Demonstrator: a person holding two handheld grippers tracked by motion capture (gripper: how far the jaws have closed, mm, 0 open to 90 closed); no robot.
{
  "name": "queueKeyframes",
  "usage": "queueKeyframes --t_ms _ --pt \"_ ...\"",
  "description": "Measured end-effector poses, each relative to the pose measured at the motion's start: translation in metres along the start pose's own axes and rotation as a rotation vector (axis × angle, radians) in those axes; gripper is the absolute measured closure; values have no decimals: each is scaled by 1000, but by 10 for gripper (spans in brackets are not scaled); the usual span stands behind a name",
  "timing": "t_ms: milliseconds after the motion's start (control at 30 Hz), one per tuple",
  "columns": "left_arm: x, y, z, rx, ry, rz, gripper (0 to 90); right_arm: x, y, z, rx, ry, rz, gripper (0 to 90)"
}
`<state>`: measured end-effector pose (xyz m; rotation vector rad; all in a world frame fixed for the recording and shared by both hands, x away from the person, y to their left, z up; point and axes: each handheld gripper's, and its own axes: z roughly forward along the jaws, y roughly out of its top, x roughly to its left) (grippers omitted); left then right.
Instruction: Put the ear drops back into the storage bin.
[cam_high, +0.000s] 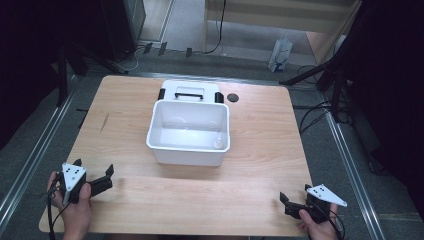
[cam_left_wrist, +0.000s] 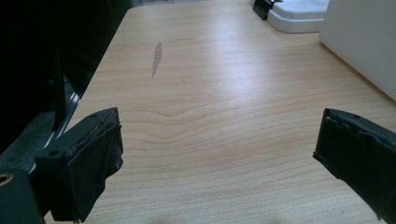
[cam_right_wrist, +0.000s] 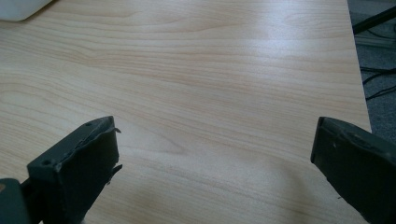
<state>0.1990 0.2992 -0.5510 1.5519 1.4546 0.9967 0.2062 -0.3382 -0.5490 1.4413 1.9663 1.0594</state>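
Two tools, left (cam_high: 95, 171) and right (cam_high: 295, 195), both released; one white bin (cam_high: 187, 150), one lid (cam_high: 190, 91).

White bin (cam_high: 189, 131), white lid (cam_high: 190, 91) with black handle, pale wood-grain table (cam_high: 260, 150), black grippers.

1. No writing, number or brand can be read on the white storage box (cam_high: 189, 145) or its lid (cam_high: 190, 92).
2. The white bag (cam_high: 280, 55) on the floor behind the bench (cam_high: 210, 205) carries a blue mark, too small and blurred to read.
3. The grey plates on the tongs show only holes, no lettering.
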Motion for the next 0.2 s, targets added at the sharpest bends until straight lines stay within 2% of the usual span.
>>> queueKeyframes --t_ms 200 --pt "0 0 0 5 0 4 14 -1 0 0 4 13 4 4"
